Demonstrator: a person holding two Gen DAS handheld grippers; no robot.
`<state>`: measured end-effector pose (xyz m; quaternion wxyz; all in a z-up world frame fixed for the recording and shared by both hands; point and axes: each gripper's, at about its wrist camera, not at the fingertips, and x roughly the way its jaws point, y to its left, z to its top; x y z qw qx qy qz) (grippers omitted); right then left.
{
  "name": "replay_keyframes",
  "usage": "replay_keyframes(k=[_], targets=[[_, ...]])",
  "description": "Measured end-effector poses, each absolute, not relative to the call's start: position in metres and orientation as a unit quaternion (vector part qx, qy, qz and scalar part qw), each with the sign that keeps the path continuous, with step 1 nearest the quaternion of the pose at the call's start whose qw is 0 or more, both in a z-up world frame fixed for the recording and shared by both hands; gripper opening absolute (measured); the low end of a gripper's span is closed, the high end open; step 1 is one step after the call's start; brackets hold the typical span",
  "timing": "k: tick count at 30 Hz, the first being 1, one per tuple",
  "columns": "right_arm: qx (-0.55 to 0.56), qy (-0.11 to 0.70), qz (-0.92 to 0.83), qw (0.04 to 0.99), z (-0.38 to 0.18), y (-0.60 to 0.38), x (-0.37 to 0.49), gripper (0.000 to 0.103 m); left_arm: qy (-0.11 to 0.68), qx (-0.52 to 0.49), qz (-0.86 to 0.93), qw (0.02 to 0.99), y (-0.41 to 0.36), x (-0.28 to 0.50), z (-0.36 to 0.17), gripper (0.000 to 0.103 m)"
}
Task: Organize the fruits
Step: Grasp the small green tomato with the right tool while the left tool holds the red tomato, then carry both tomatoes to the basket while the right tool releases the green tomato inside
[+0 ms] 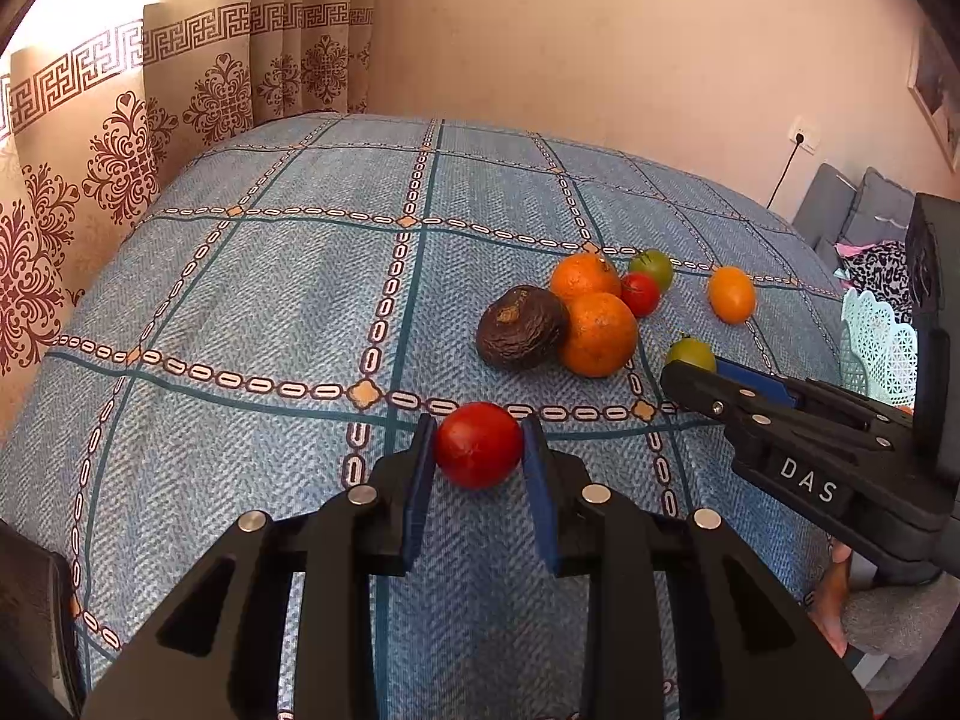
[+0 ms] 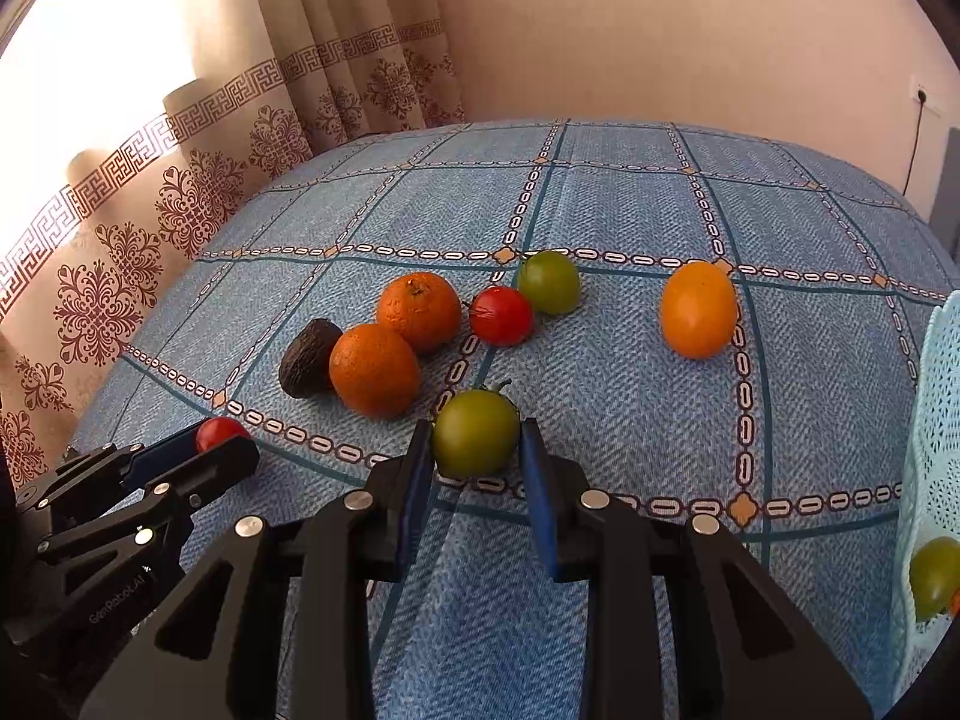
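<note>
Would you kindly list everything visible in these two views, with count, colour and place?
Round red tomatoes: 2; one between the left gripper's pads, one beside the oranges.
Green tomatoes: 3; one between the right gripper's pads, one behind the red one, one in the basket.
Rough-skinned oranges: 2, orange, touching, mid-table.
Smooth orange fruit: 1, alone toward the basket.
Wrinkled avocado: 1, dark brown, against the oranges.
Lattice plastic basket: 1, pale blue, right edge.
Checked tablecloth: 1, blue.
Patterned curtains: beige and red, left.
Left gripper: black, blue pads, around the tomato.
Right gripper: same.
</note>
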<state>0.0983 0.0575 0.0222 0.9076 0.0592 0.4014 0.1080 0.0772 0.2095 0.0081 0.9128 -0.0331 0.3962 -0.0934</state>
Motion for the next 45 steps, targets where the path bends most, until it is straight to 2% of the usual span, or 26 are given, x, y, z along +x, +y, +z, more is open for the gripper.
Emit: replay_keyframes(k=[20, 45], targets=[[0.099, 0.361, 0.085, 0.923, 0.048, 0.029, 0.042, 0.029, 0.359, 0.004, -0.068, 0.931, 0.198, 0.058, 0.031, 0.030], [0.157, 0.280, 0.000, 0.947, 0.084, -0.066, -0.037, 0.029, 0.310, 0.069, -0.130, 0.939, 0.109, 0.027, 0.075, 0.030]])
